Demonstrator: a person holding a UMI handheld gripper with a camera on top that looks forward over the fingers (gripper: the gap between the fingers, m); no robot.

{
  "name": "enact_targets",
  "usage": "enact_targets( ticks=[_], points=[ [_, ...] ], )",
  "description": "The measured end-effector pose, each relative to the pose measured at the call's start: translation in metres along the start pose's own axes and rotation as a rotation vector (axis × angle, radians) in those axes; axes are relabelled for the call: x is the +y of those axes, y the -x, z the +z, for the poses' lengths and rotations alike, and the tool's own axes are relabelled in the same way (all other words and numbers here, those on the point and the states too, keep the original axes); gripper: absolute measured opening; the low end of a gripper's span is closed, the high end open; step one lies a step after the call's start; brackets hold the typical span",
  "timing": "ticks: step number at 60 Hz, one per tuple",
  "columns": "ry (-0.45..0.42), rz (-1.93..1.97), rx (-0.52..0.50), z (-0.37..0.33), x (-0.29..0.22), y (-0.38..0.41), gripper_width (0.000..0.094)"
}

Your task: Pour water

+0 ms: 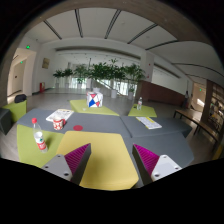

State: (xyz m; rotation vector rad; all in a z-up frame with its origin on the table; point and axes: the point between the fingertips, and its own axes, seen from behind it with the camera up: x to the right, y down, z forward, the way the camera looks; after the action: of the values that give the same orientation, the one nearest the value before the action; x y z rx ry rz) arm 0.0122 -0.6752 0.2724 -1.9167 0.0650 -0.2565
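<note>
Jaws apart, gripper [107,160] empty over yellow-green mat [105,165] on worktop [150,135]; bottle [40,139] well left.

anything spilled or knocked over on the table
Nothing stands out. The carton and the small bottle stand upright beyond the open gripper, and the table shows no visible spill.

No words or numbers can be read here — the carton [94,99] on the table [110,128] has coloured print, but it is too small to make out.
</note>
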Motion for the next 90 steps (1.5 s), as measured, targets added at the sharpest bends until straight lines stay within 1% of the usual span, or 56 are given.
enact_targets(
  ticks=[10,19,30,37,44,50,57,66,72,73,74,76,78,83,84,86,87,90],
  points=[
    [0.022,-0.034,-0.005,0.005,0.016,0.008,0.0855],
    [0.041,-0.067,-0.064,-0.002,0.046,0.049,0.0866],
    [0.057,-0.097,-0.214,-0.009,0.076,0.161,0.0857],
    [0.038,-0.093,-0.302,0.0,0.076,0.247,0.0854],
    [0.017,-0.057,-0.357,0.019,0.064,0.321,0.0859],
    [-0.012,-0.028,-0.366,0.049,0.052,0.367,0.0859],
    [-0.042,-0.018,-0.344,0.095,0.043,0.406,0.0858],
    [-0.04,0.008,-0.307,0.15,0.048,0.436,0.085],
    [-0.041,0.015,-0.288,0.178,0.058,0.447,0.0797],
    [-0.044,0.014,-0.286,0.181,0.059,0.448,0.0775],
    [-0.047,0.013,-0.285,0.184,0.06,0.449,0.0732],
    [-0.05,0.009,-0.283,0.189,0.062,0.452,0.0624],
    [-0.056,0.007,-0.283,0.194,0.065,0.453,0.0539],
    [-0.097,0.007,-0.297,0.193,0.061,0.457,0.0486],
    [-0.098,0.009,-0.298,0.199,0.058,0.454,0.0455],
    [-0.101,0.015,-0.299,0.195,0.059,0.456,0.0452],
    [-0.102,0.015,-0.299,0.198,0.059,0.455,0.0404],
    [-0.097,0.021,-0.304,0.197,0.06,0.456,0.0364]
  ],
)
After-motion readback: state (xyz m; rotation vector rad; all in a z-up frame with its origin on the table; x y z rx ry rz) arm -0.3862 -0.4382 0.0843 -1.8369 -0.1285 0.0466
